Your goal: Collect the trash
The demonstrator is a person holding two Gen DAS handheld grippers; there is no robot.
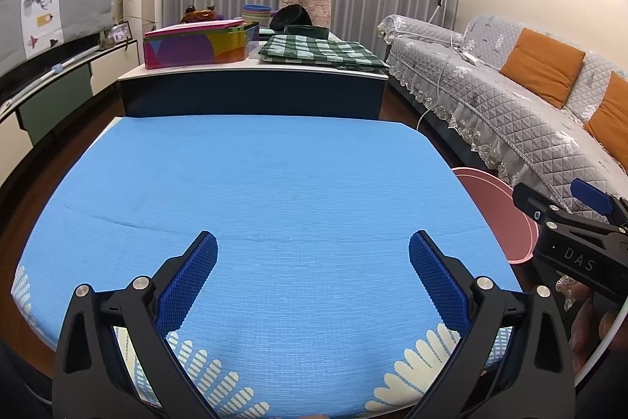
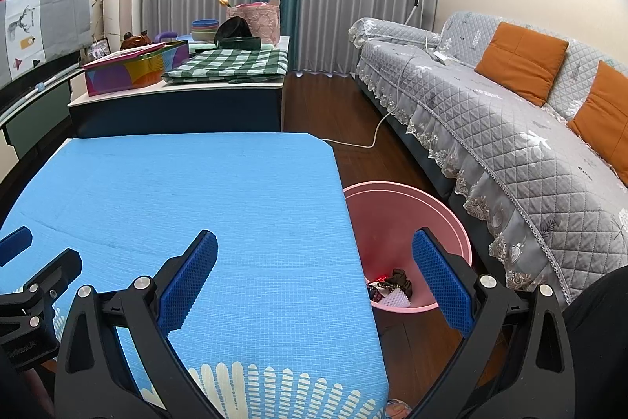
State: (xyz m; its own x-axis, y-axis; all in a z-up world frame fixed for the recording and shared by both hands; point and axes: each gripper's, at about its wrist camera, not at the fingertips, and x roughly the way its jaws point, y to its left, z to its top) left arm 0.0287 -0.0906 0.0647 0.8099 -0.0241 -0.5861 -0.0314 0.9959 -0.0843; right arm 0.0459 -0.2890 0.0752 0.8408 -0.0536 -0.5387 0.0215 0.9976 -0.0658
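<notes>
Trash (image 2: pixel 390 285) is seen lying at the bottom of a pink bin (image 2: pixel 459 222), which is set on the floor just beside the right edge of the tabletop (image 2: pixel 196 191), probably so that scraps can be dropped straight in. The tabletop is covered by a blue mat, and no litter is visible on it. The left gripper (image 1: pixel 313 277) is held above the mat with its jaws spread wide and nothing between them. The right gripper (image 2: pixel 314 277) is held over the tabletop's right edge and the bin, jaws likewise released and empty. The collecting is judged to be finished or nearly so.
</notes>
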